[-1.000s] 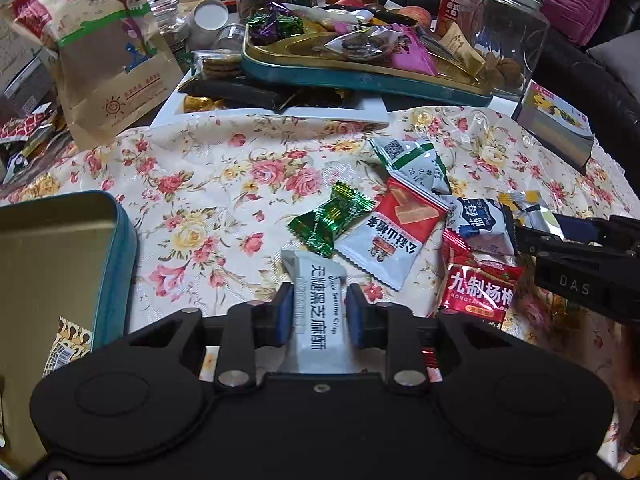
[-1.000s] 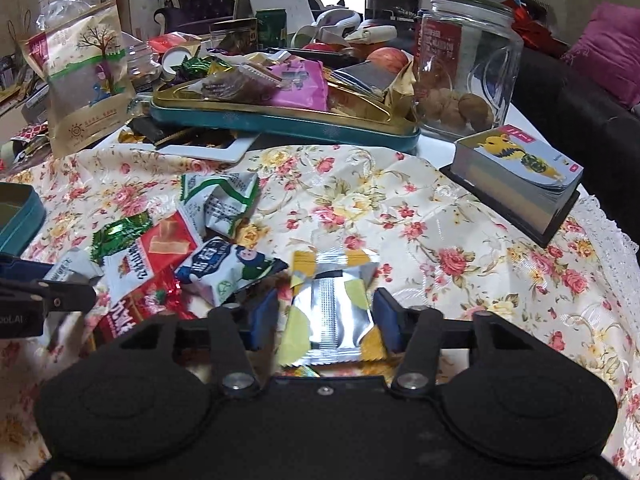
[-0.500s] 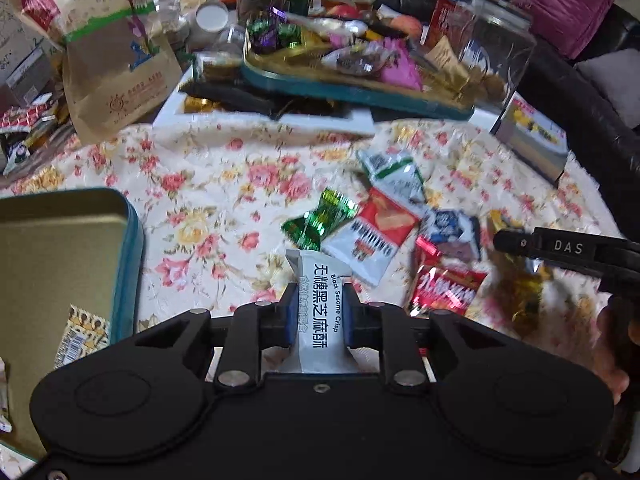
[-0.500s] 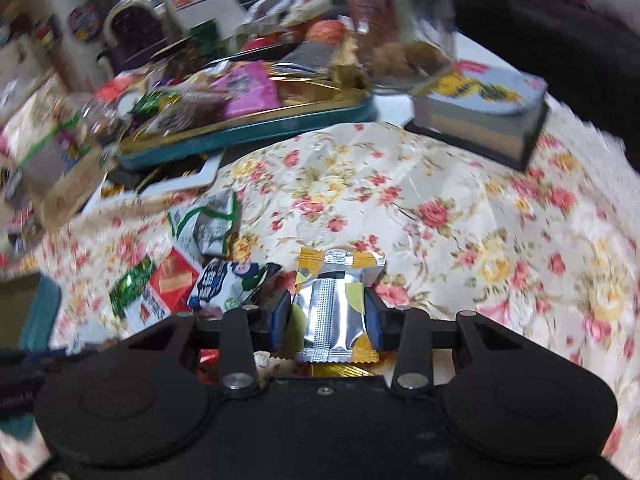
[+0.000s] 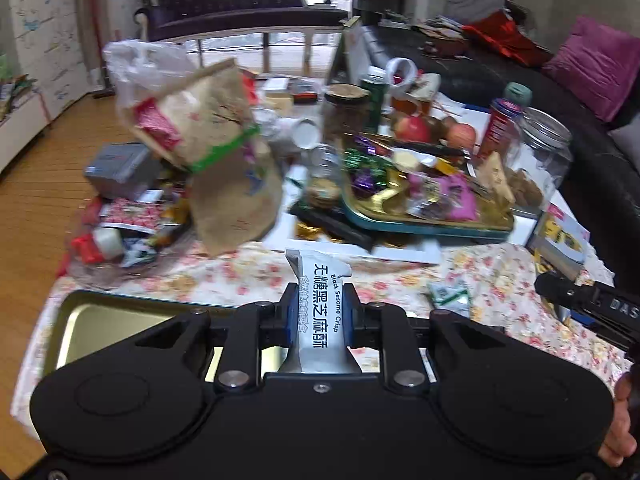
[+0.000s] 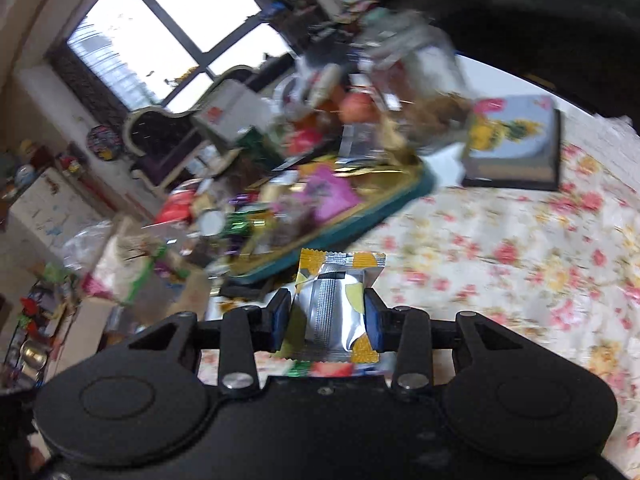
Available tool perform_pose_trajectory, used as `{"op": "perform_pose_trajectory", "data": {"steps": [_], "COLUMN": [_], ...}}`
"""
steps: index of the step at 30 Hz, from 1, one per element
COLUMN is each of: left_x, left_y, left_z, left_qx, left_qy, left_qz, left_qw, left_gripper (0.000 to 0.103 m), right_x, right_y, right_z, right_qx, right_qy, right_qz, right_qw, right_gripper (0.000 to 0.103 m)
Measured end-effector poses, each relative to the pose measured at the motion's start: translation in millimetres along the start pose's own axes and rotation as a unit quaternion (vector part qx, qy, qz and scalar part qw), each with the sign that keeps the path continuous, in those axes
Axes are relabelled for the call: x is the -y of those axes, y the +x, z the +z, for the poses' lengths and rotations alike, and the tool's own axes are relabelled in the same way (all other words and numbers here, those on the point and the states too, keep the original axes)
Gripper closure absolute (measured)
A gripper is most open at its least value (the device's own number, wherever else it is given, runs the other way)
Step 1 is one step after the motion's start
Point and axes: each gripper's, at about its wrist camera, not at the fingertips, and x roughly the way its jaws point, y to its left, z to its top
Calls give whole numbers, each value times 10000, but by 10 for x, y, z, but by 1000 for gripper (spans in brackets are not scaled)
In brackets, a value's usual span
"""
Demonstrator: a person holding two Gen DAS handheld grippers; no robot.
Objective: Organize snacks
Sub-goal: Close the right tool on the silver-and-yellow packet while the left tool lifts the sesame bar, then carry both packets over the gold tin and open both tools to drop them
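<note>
The left gripper (image 5: 319, 317) clamps a white sesame crisp packet (image 5: 320, 312) upright above the near edge of an open gold tin (image 5: 100, 324). The right gripper (image 6: 326, 320) pinches a silver and yellow snack packet (image 6: 334, 304) above the floral tablecloth (image 6: 500, 248), near a teal-rimmed tray (image 6: 360, 216) of sweets.

Both wrist views look forward over the floral tablecloth (image 5: 492, 276), sharing the snack tray (image 6: 400, 196).

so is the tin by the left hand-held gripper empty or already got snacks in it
Cannot tell. The tin shows bare gold floor where visible, but the left hand-held gripper, shut on the sesame crisp packet, hides much of it.
</note>
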Motion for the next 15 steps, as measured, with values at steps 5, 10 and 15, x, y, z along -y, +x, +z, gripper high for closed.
{"op": "perform_pose_trajectory", "data": {"steps": [5,10,15], "left_x": [-460,-954,-1326], "left_y": [-112,48,146], "left_z": [32,-110,-150], "left_qx": [-168,-640,-939], "left_qy": [-207,-846,-1418], "left_qz": [445,917,1054], "left_qw": [9987,9901,9798], "left_gripper": [75,75,75], "right_x": [-738,-1403,-1884], "right_y": [-89,-45,151], "right_z": [-130,-456,-860], "right_qx": [-80,-347,-732], "right_qy": [-668,-1245,-1740], "right_qz": [639,1218,1467], "right_qw": [9957,9841,9710], "right_gripper": [62,62,62]}}
